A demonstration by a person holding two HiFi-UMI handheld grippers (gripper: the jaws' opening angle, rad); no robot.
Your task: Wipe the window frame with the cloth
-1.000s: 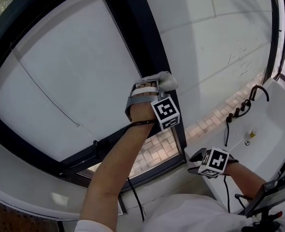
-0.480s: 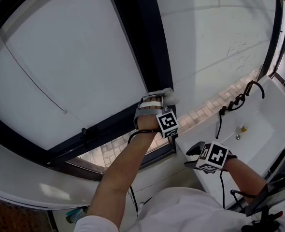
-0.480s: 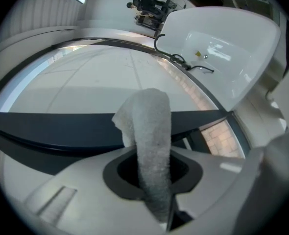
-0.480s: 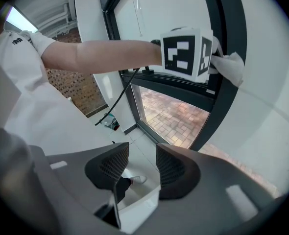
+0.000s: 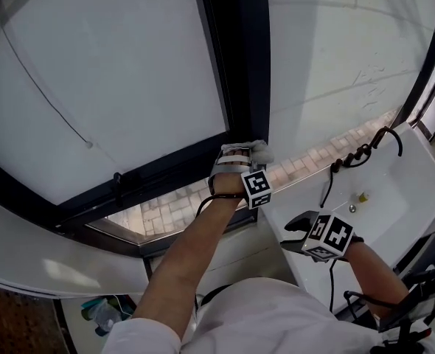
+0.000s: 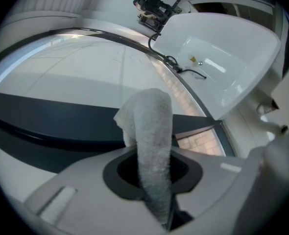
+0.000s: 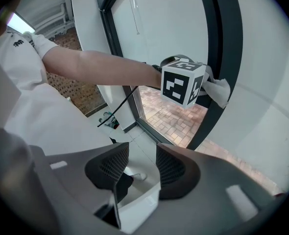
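left gripper (image 5: 248, 153) clamps its fingers on the cloth (image 6: 152, 131), free end pressed against the window frame (image 5: 241, 65) to wipe; right gripper (image 7: 142, 164) hangs aside, fingers apart, empty.

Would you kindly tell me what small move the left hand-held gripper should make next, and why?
Probably slide the left hand-held gripper leftward along the bottom rail: its jaws clamp the cloth at the foot of the upright frame bar.
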